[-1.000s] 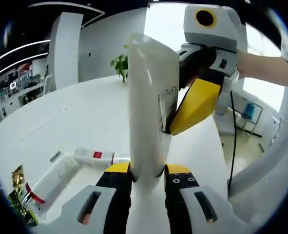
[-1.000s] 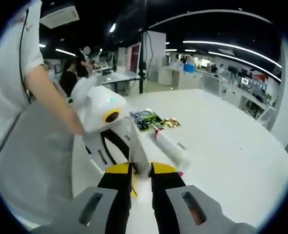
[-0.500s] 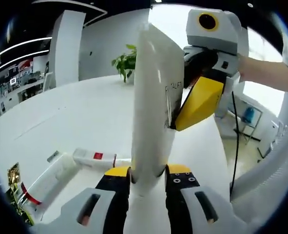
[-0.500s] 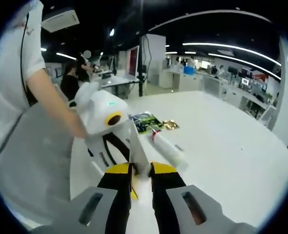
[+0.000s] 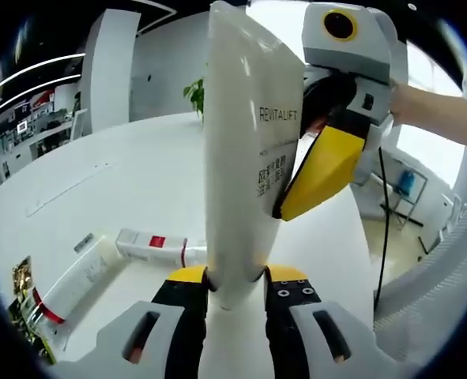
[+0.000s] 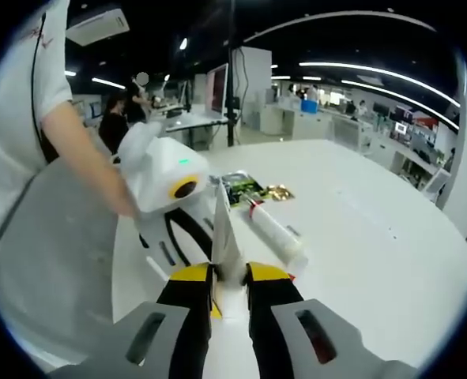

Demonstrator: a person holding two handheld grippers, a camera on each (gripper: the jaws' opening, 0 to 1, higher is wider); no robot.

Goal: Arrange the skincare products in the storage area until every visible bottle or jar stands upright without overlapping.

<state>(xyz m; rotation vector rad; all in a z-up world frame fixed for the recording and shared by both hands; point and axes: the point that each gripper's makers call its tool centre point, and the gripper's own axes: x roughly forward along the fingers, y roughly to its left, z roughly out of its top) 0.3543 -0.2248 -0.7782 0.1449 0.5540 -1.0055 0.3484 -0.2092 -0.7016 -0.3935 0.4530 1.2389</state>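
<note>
Pinching the white tube (image 5: 245, 158) at its base, the left tongs (image 5: 235, 294) are holding it upright above the tabletop (image 5: 130, 189), while the right tongs (image 6: 230, 290) are clamping its 3 o'clock edge.

The white tube (image 5: 245, 158) stands upright, pinched at its base between the left jaws and gripped higher up by the right gripper (image 5: 296, 193), so both sides of it are taken. Beside the tube, the table (image 5: 122, 189) carries two lying tubes: one with a red label (image 5: 150, 247) just next to the left jaws, and another with a red band (image 5: 71, 280) further off. Dark packets (image 6: 241, 192) lie past those. Beyond the tube the table is bare and open. A person's forearm (image 6: 83, 154) blocks the near edge.
</note>
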